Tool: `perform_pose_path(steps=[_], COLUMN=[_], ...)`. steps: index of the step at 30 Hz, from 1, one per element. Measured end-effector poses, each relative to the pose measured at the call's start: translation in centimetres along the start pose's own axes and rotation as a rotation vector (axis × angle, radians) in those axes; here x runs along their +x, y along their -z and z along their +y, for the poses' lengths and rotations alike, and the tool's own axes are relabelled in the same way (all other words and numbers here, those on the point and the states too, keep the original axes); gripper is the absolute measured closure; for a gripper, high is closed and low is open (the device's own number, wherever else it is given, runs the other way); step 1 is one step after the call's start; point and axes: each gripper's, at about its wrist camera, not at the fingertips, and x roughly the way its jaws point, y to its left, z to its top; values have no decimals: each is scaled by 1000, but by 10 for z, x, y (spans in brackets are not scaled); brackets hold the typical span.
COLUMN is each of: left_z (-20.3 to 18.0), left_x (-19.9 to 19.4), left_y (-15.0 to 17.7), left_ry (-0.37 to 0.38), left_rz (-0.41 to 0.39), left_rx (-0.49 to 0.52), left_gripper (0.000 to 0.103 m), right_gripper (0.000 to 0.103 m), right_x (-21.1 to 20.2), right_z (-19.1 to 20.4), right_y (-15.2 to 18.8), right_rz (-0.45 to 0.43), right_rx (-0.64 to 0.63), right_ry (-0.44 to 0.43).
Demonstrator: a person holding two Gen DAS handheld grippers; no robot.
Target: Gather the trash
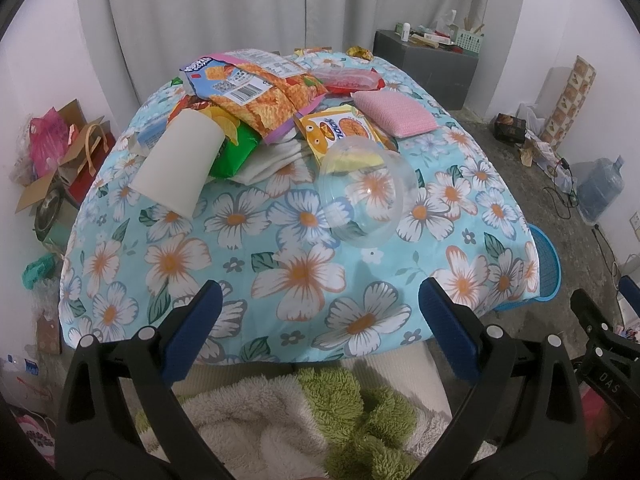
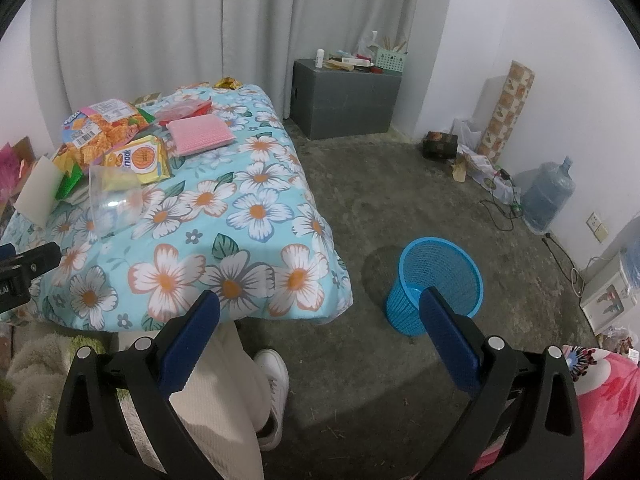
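Trash sits piled at the far end of the flowered tablecloth (image 1: 304,280): orange snack bag (image 1: 256,92), white paper cup (image 1: 180,160) on its side, clear dome lid (image 1: 362,196) nearest. Blue mesh bin (image 2: 440,280) stands on the floor, well apart from the table. Left gripper (image 1: 320,320) and right gripper (image 2: 320,320) both gape wide, holding nothing. Risks: bag drags the pile off the edge; cup probably rolls; slick lid likely slips or crushes in the jaws.
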Motion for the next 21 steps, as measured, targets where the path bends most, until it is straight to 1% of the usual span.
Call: perform_pose_path(steps=[15, 18, 21], left_z=[1, 3, 9], left_x=[0, 4, 4], left_y=[3, 10, 10], left_ry=[-1, -4, -2], left_rz=[3, -3, -20], left_rx=[-2, -8, -15], left_gripper=[9, 9, 9], right_gripper=[6, 6, 6], right_x=[0, 0, 2], right_z=[-3, -3, -3], right_y=[-3, -3, -4], right_rz=[-9, -16, -19], right_rx=[14, 19, 26], right_ry=[2, 1, 0])
